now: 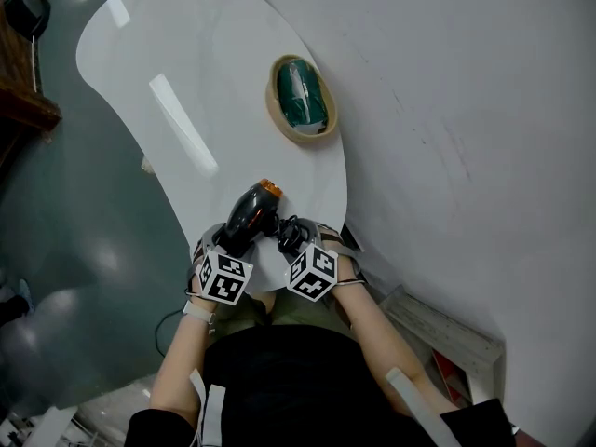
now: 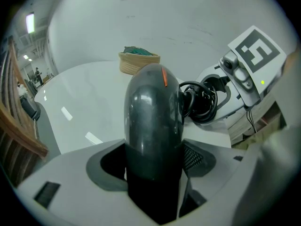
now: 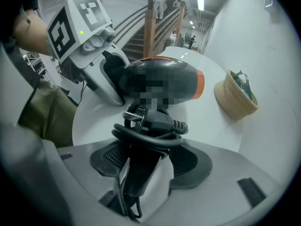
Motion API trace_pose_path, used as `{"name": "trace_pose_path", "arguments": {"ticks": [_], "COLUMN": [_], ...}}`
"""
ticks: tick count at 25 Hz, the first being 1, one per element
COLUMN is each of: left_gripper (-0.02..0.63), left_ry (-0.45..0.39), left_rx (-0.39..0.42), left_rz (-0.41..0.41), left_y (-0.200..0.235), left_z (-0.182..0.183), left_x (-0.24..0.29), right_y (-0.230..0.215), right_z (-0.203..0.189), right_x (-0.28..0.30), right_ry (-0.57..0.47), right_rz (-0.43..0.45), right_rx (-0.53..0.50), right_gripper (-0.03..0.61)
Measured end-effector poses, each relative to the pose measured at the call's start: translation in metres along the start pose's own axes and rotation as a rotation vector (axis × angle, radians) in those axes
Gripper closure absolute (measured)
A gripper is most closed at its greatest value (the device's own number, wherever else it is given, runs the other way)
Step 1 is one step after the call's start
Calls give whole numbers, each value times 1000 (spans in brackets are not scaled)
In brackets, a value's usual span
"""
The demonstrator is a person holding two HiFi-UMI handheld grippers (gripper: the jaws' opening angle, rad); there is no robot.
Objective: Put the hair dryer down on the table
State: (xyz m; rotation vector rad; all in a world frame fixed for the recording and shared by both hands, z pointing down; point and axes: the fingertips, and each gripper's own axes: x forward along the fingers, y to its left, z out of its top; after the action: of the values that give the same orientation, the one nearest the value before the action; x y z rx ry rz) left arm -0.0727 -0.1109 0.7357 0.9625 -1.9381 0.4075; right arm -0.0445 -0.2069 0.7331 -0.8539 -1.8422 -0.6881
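The black hair dryer point(image 1: 250, 214) with an orange nozzle ring hangs just over the near edge of the white table point(image 1: 186, 73). My left gripper point(image 1: 228, 242) is shut on its rounded body point(image 2: 153, 121), which fills the space between the jaws. My right gripper point(image 1: 296, 242) is shut on the handle point(image 3: 141, 164), where the black cord and plug point(image 3: 150, 124) are coiled. In the right gripper view the dryer's barrel point(image 3: 160, 84) points right, toward the basket. Both grippers sit side by side, close to my body.
A round woven basket point(image 1: 301, 96) with something green inside stands at the table's far right edge, against the white wall point(image 1: 484, 110). Dark green floor point(image 1: 74, 212) lies left of the table. A wooden stair rail point(image 3: 150, 27) stands beyond.
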Motion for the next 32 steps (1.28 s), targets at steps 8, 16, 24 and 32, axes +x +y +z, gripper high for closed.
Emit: {"name": "trace_pose_path", "arguments": {"ticks": [8, 16, 24, 32], "left_gripper": [287, 233, 232, 233], "left_ry": [-7, 6, 24, 10], "left_rx": [16, 29, 80, 128], "left_rz": [27, -3, -111, -182], "left_y": [0, 5, 1, 20], "left_z": [-1, -2, 5, 13], "left_x": [1, -5, -28, -62], "right_y": [-4, -4, -8, -5], "right_z": [-1, -4, 0, 4], "right_x": [0, -9, -40, -65], "right_ry": [-5, 17, 48, 133], "right_rz": [-19, -34, -43, -110], "right_rx": [-7, -19, 52, 98], "right_gripper": [267, 264, 265, 267]}}
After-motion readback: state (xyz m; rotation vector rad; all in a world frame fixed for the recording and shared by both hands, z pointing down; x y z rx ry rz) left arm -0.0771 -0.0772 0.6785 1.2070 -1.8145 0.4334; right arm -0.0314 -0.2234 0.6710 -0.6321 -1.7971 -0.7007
